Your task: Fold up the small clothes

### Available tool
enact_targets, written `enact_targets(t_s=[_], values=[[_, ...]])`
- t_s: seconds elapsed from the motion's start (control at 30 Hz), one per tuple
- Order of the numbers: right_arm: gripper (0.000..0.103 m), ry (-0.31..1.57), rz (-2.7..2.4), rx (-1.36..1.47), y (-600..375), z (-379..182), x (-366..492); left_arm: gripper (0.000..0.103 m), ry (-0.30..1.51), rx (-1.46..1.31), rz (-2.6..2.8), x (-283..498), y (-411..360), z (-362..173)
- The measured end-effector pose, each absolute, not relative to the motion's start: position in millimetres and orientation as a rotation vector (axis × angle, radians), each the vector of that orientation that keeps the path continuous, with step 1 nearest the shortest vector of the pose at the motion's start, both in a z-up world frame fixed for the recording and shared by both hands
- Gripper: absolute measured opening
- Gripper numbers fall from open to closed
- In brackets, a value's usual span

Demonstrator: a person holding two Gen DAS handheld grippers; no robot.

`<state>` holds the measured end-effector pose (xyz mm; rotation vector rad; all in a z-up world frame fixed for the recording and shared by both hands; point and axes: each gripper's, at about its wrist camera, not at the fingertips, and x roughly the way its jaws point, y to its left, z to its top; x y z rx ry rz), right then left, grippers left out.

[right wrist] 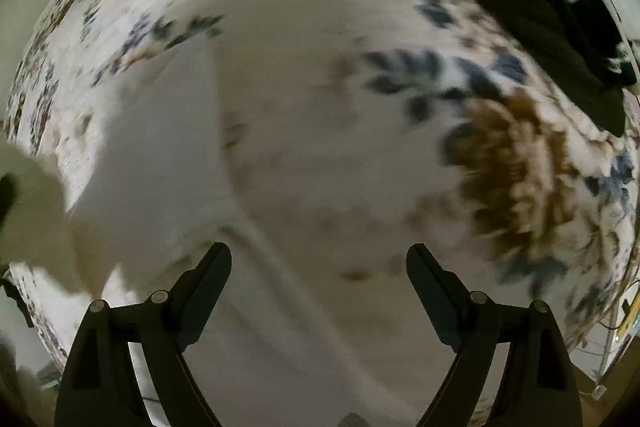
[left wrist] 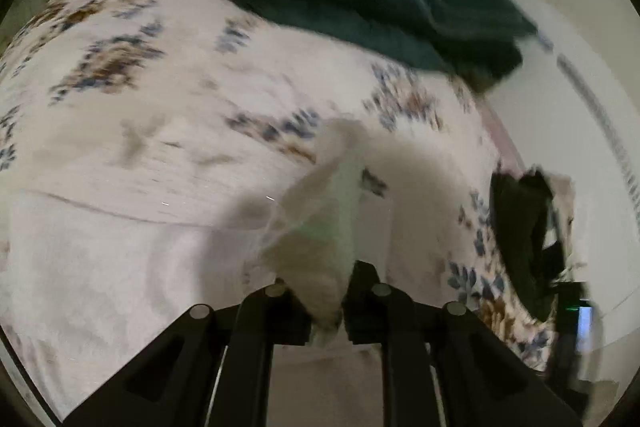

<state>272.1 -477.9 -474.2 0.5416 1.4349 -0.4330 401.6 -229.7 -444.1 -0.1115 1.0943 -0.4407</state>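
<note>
Left gripper (left wrist: 326, 307), jaws clenched on a white garment (left wrist: 336, 227) above the floral bedspread (left wrist: 160, 87). Right gripper (right wrist: 319, 267), jaws released. Blur leaves no legible writing.

Dim, soft indoor light; both fisheye views are motion-blurred throughout, bulging and dark-vignetted at the edges.

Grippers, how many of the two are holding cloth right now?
1. The left gripper is shut on the white garment, lifted over the floral bedspread. The right gripper hangs open above the bedspread, holding nothing.
</note>
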Motion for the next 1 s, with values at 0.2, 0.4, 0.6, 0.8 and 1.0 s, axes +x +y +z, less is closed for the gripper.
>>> enact_targets(t_s=[0.2, 0.4, 0.6, 0.8, 1.0], values=[[0.091, 1.487, -0.364, 0.599, -547, -474, 256, 0.069, 1.120, -0.004, -0.270, 382, -236, -467], [0.058, 1.475, -0.204, 0.674, -563, -463, 269, 0.089, 1.146, 0.109, 0.021, 325, -147, -489], [0.062, 1.454, 0.012, 0.677, -522, -470, 348, 0.089, 1.237, 0.239, 0.327, 269, -54, -533], [0.077, 1.498, 0.126, 0.577, -447, -488, 412, 0.091, 1.296, 0.157, 0.433, 246, -9, -563], [0.026, 1.697, 0.150, 0.415, -376, -537, 444, 0.103, 1.293, 0.125, 0.465, 258, -7, -580]])
